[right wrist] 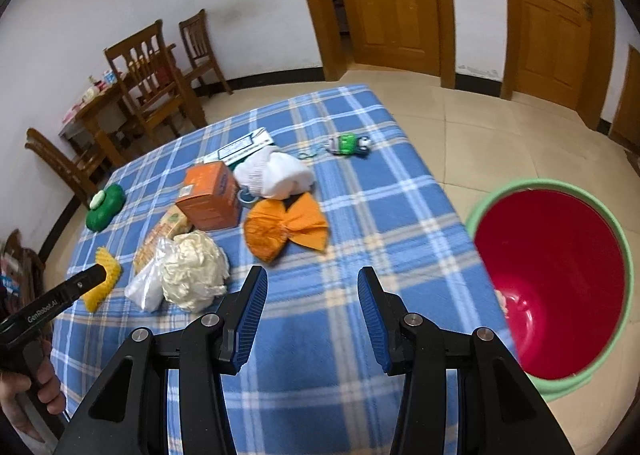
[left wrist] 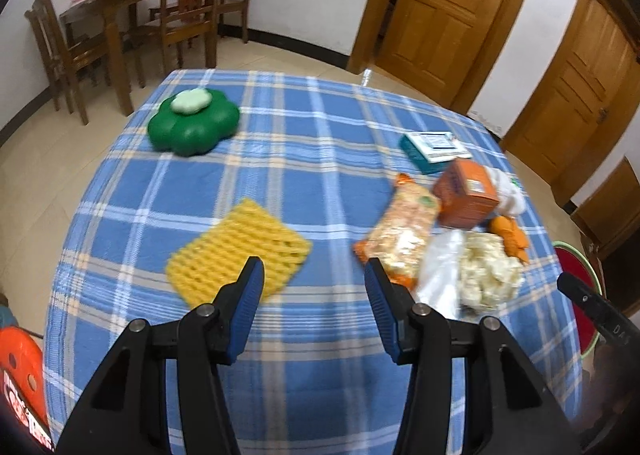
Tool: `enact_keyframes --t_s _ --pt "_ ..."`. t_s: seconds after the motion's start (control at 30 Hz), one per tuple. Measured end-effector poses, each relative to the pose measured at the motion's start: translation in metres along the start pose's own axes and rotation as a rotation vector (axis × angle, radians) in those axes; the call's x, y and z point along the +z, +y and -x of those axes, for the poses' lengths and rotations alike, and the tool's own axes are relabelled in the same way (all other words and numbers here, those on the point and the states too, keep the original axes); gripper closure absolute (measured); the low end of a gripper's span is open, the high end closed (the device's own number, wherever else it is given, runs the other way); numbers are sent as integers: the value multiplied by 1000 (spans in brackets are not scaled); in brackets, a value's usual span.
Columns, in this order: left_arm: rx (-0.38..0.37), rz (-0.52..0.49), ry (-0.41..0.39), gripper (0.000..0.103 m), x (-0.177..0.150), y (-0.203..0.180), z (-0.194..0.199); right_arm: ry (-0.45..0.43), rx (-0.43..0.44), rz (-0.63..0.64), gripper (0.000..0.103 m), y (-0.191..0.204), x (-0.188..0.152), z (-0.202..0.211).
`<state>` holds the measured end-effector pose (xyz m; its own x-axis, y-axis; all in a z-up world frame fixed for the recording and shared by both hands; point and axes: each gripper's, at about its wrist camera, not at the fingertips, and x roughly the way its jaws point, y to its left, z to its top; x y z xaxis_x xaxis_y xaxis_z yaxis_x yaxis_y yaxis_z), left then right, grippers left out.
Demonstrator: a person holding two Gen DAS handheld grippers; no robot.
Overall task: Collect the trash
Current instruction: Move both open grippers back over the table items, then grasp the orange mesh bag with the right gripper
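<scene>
Two hand-held grippers hover above a table (left wrist: 320, 395) draped in a blue plaid cloth, both with jaws parted and nothing between them. The left gripper (left wrist: 314, 273) hangs over the near edge, its blue pads framing bare cloth; just beyond it lies a yellow foam net sleeve (left wrist: 236, 247), and farther toward the far left corner rests a green flower-shaped box (left wrist: 194, 127). The right gripper (right wrist: 312, 281) is likewise empty-jawed over the near edge, closer to the right side. The trash lies clustered on the table: a crumpled ball of pale paper (right wrist: 194, 269) touching a clear plastic bag (right wrist: 146, 287), an orange snack wrapper (left wrist: 404, 231) beside them, an orange carton (right wrist: 210, 195) standing behind, a crushed orange paper piece (right wrist: 286, 231) near the middle, and a white wad (right wrist: 276, 173) just behind that. A teal-and-white flat box (left wrist: 430, 149) lies toward the far edge, and a small green-and-white toy (right wrist: 348, 145) sits alone near the far right corner. Off the table's right edge, on the tiled floor, stands a red bucket with a green rim (right wrist: 560, 283), with something pale at its bottom. A person's hand (right wrist: 40, 383) grips the left gripper's handle at the near left.
</scene>
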<state>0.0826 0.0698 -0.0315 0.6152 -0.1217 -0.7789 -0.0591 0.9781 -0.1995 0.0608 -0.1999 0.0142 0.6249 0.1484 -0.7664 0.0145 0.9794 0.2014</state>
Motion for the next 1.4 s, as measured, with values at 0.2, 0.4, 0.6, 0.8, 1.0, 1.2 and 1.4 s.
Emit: enact_keyframes --t_s 0.2,0.4,0.6,0.8,1.0,1.2,1.4 --pt "40 34 13 44 0 19 -10 33 15 40 50 18 8 -25" --pt "57 23 14 39 0 24 -15 35 19 72 48 30 17 -42" --pt "82 -4 5 39 1 22 -19 63 6 78 48 32 20 -61" --pt "89 12 -9 39 3 26 -20 81 -10 76 48 33 19 -73" --pt "86 11 -20 39 3 29 -20 57 -32 94 59 34 18 -73" --pt "113 8 -37 69 4 34 -19 44 -17 85 69 28 19 -73" --pt "114 39 -49 88 3 42 -16 39 9 89 78 27 17 -70"
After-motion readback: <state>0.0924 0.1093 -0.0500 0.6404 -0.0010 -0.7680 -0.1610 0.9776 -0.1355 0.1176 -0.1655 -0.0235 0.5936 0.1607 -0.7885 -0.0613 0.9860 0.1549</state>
